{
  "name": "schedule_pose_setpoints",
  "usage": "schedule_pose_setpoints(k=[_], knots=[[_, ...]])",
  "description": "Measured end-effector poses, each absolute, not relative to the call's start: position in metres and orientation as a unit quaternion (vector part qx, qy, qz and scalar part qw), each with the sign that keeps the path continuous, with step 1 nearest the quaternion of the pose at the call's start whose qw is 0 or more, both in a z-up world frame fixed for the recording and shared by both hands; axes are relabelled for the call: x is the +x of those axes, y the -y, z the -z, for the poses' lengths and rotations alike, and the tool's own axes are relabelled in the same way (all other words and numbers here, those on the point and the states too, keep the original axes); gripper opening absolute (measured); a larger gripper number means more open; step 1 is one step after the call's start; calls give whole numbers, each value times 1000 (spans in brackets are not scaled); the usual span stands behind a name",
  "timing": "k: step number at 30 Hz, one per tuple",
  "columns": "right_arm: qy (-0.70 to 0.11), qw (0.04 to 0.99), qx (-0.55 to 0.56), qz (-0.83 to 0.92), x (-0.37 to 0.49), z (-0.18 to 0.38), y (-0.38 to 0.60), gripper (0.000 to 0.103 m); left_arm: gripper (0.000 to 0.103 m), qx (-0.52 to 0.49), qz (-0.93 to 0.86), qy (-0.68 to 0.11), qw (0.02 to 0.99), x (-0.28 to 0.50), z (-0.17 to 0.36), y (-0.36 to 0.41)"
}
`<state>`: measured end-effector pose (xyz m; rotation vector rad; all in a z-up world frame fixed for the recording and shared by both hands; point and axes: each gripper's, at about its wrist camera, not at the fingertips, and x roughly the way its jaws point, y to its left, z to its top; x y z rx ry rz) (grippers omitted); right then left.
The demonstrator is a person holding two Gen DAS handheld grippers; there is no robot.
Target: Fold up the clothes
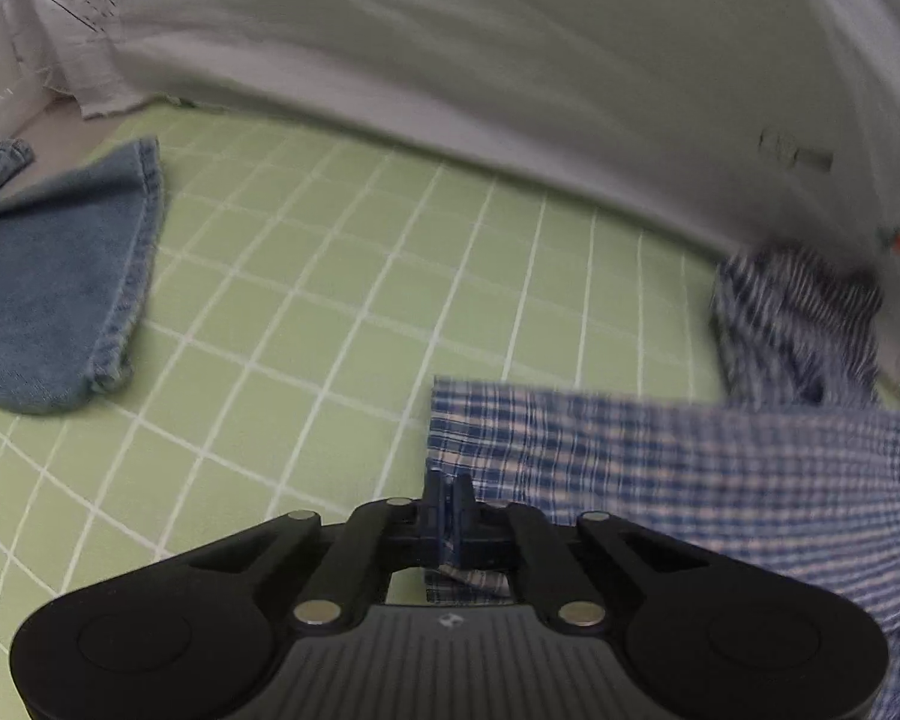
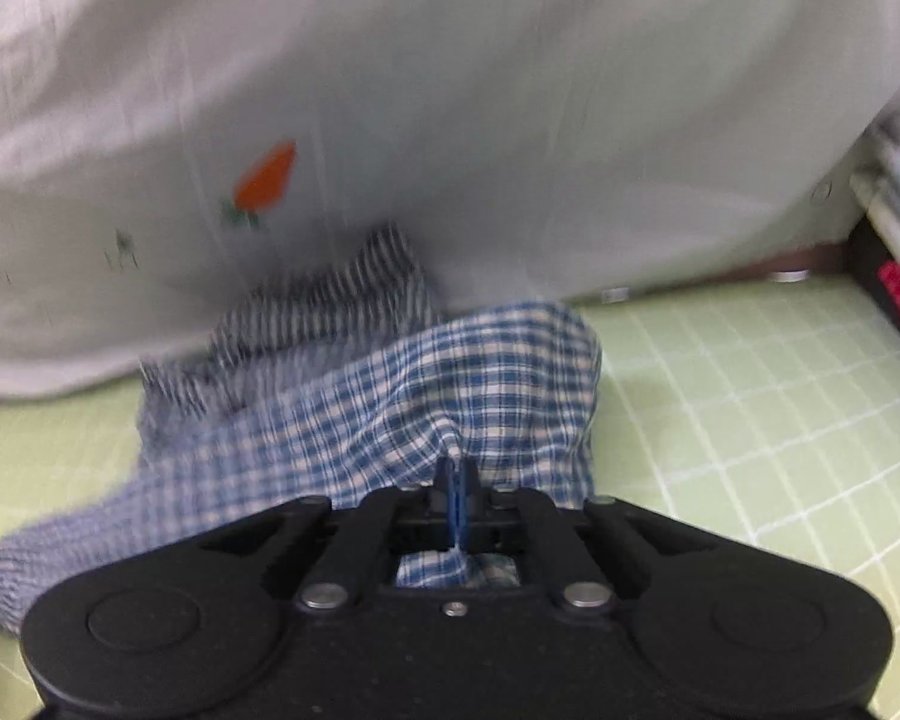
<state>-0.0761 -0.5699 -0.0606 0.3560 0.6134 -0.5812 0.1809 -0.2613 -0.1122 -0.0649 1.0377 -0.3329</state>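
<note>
both tongs pinching a soft, light checked shirt over the green mat

left view: left gripper (image 1: 448, 495) clamps the checked shirt (image 1: 660, 456) at its edge, near the mat (image 1: 330, 300) front. right view: right gripper (image 2: 457, 483) clamps a bunched, limp fold; hems grip best.

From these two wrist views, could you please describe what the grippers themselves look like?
The left gripper and the right gripper look alike: matte black bodies with rounded lobes, linkage arms with silver pivot pins, and narrow dark blue fingertips. The left's ribbed base carries a small pale logo. No cables or sleeves show.

There are one checked garment (image 2: 450, 384), one striped garment (image 2: 330, 294), one denim piece (image 1: 60, 276) and two claws.
</note>
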Motion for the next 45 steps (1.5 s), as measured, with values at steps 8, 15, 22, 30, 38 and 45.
schedule_pose_setpoints(k=[8,15,22,30,38,45], knots=[[-219,931,177,232,-69,15,548,2,2,-139,120,-370,911,165,22,200],[-262,887,262,274,-50,57,562,66,3,-106,40,-432,895,183,80,176],[-312,829,334,322,-57,92,617,79,3,-98,40,-476,873,185,115,175],[-324,847,348,238,-28,110,646,4,4,-75,45,-492,866,185,136,183],[-333,860,283,265,-7,115,662,5,6,-66,47,-489,869,186,136,184],[-275,871,179,365,-38,69,625,102,80,-55,33,-469,881,182,131,189]])
